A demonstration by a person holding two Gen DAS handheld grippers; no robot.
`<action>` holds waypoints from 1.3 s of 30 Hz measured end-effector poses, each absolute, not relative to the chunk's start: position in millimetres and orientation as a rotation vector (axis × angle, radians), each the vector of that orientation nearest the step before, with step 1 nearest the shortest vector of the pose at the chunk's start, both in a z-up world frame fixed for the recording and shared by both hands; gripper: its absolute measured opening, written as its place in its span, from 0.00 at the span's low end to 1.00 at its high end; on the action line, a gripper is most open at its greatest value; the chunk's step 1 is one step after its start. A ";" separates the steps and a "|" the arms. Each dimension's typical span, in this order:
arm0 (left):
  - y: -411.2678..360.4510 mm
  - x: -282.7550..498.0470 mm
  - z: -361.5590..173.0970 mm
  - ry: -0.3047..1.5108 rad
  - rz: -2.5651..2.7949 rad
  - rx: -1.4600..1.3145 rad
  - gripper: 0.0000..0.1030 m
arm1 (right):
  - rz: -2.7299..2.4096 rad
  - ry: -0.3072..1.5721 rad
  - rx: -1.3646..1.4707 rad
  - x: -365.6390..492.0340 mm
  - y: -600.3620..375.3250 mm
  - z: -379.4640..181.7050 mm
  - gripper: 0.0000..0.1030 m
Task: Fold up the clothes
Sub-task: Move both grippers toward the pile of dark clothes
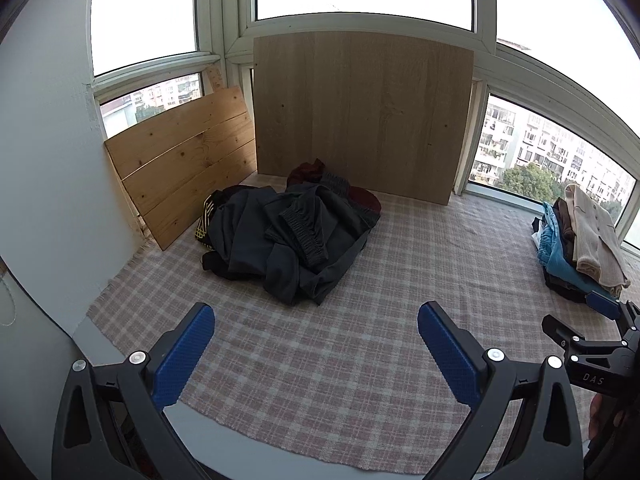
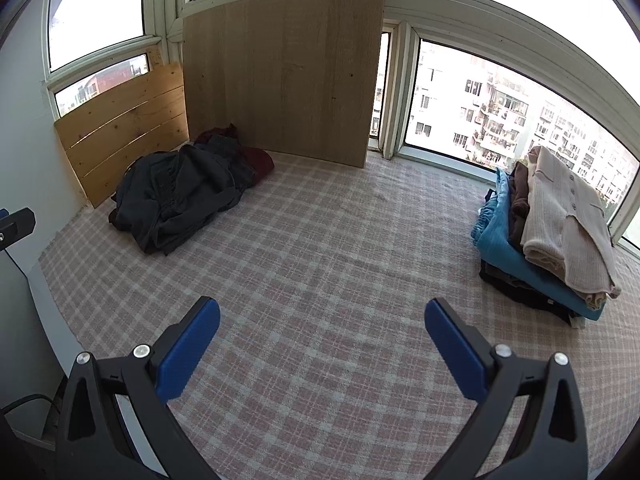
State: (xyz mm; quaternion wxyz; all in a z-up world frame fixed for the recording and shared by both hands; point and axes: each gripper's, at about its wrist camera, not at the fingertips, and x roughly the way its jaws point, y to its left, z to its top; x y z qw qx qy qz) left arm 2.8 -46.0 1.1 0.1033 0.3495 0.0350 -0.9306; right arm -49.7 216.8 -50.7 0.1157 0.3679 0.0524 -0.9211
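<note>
A heap of unfolded dark clothes (image 1: 288, 232) lies at the back left of the plaid cloth (image 1: 360, 340), with a dark red garment (image 1: 362, 200) under its far side. It also shows in the right wrist view (image 2: 184, 192). A stack of folded clothes (image 2: 548, 232) with a beige cardigan on top sits at the right; in the left wrist view (image 1: 580, 240) it is at the far right. My left gripper (image 1: 316, 354) is open and empty, short of the heap. My right gripper (image 2: 322, 354) is open and empty above the plaid cloth.
A large wooden board (image 1: 360, 112) and a slatted pine board (image 1: 184, 160) lean against the windows behind the heap. A white wall (image 1: 44, 160) closes the left side. The right gripper's body (image 1: 592, 344) shows at the left view's right edge.
</note>
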 end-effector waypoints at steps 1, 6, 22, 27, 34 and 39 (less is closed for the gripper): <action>-52.6 2.5 1.5 0.110 -2.737 1.025 0.99 | -2.684 0.150 1.065 -51.4 211.5 -49.6 1.00; -87.9 -0.5 2.6 0.129 -2.707 0.998 0.99 | -2.629 0.142 1.025 -64.0 177.7 -47.4 1.00; -230.9 -55.7 3.9 0.110 -2.749 0.959 0.99 | -2.667 0.077 1.112 -126.5 41.2 -58.0 1.00; -264.2 -78.1 -7.0 0.106 -2.749 1.012 0.99 | -2.634 0.112 1.126 -145.7 -0.9 -63.0 1.00; -291.8 -100.9 -20.9 0.076 -2.767 1.057 0.99 | -2.557 0.245 1.095 -156.4 -56.1 -82.6 1.00; -309.4 -111.4 -34.8 0.075 -2.776 1.075 0.99 | -2.528 0.313 1.087 -170.5 -78.9 -106.3 0.98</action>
